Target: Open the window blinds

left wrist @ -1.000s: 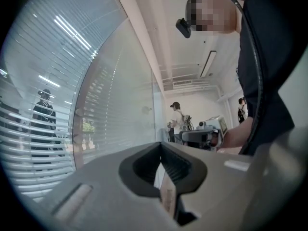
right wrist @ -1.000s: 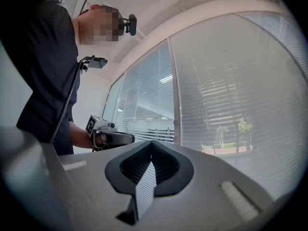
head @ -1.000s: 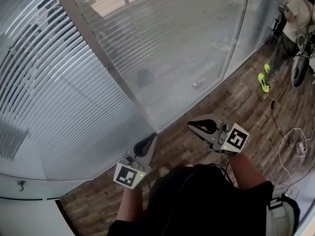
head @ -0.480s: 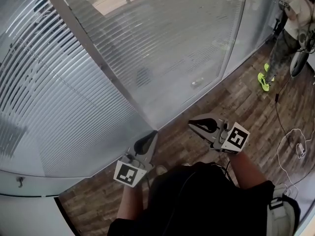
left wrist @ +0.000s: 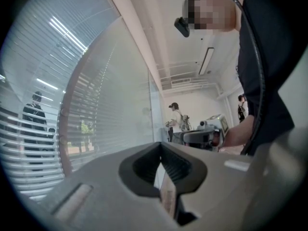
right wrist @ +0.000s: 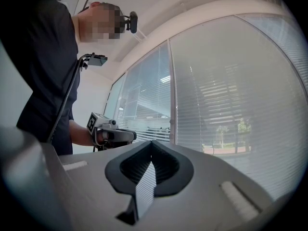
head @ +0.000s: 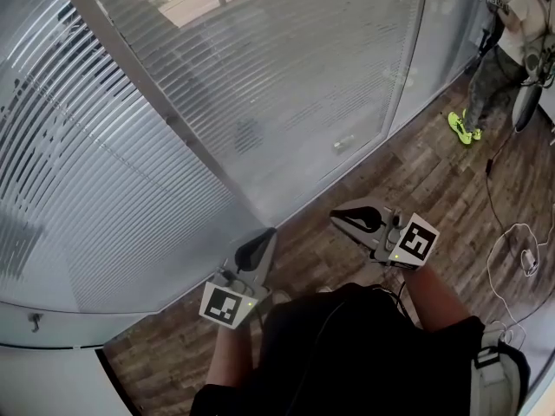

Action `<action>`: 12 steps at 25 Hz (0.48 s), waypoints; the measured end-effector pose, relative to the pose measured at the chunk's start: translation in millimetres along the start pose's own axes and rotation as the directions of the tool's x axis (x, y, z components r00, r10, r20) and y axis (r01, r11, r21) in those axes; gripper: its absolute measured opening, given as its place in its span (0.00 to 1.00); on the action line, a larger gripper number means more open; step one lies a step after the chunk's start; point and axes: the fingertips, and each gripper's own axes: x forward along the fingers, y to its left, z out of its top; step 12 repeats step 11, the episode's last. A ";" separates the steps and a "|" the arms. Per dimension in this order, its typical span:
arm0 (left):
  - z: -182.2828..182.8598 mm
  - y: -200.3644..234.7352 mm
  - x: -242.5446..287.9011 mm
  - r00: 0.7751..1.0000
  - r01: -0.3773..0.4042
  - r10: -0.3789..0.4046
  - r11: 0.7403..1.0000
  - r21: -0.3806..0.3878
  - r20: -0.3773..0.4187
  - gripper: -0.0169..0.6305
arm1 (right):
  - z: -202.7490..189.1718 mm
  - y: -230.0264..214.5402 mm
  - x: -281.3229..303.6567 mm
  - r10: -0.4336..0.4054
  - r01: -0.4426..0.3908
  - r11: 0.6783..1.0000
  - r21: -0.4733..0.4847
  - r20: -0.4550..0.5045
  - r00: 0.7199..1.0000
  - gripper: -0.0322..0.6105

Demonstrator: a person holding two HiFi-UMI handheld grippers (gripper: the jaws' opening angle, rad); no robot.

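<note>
Head view: operator stands facing a glazed wall. The window blinds (head: pixel 286 76) hang behind the glass across all panes, slats horizontal. On the pane left of the pale window post (head: pixel 147 85) the slats show dark gaps between them. On the middle pane they look finer and more even, and a pavement and some greenery outside show faintly through them.

Left tongs (head: pixel 272 232): held low in front of the body, pointing toward the foot of the window post, clear of the glass. The left gripper view shows the two jaws pressed together with nothing between them, blinds to their left.

Right tongs (head: pixel 335 218): held beside the left pair, well apart from it, above the wooden floor (head: pixel 408 180) and short of the glass. The right gripper view shows these jaws also closed and empty, with the blinds filling the background to the right.

Neither pair of tongs touches the blinds or the glass.

Elsewhere: a bystander (head: pixel 512 33) stands at the far right end of the glazing. A white cable (head: pixel 512 250) lies looped on the floor at right.
</note>
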 end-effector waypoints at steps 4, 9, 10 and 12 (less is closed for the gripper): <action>4.0 -2.6 4.4 1.000 0.009 -0.009 1.000 0.009 0.011 0.03 | 1.9 -3.6 -4.1 -0.006 0.006 1.000 -0.029 -0.002 1.000 0.06; 2.7 -7.2 8.7 1.000 0.014 -0.014 1.000 0.013 0.007 0.03 | 2.4 -7.0 -12.3 -0.024 0.024 0.999 -0.044 0.009 1.000 0.06; 1.8 -8.7 9.1 1.000 0.014 -0.014 1.000 0.013 0.007 0.03 | 2.6 -5.5 -14.0 -0.024 0.024 0.999 -0.032 0.019 1.000 0.06; 0.9 -10.1 9.5 1.000 0.014 -0.015 1.000 0.013 0.007 0.03 | 2.5 -3.6 -15.8 -0.023 0.023 1.000 -0.018 0.028 0.999 0.06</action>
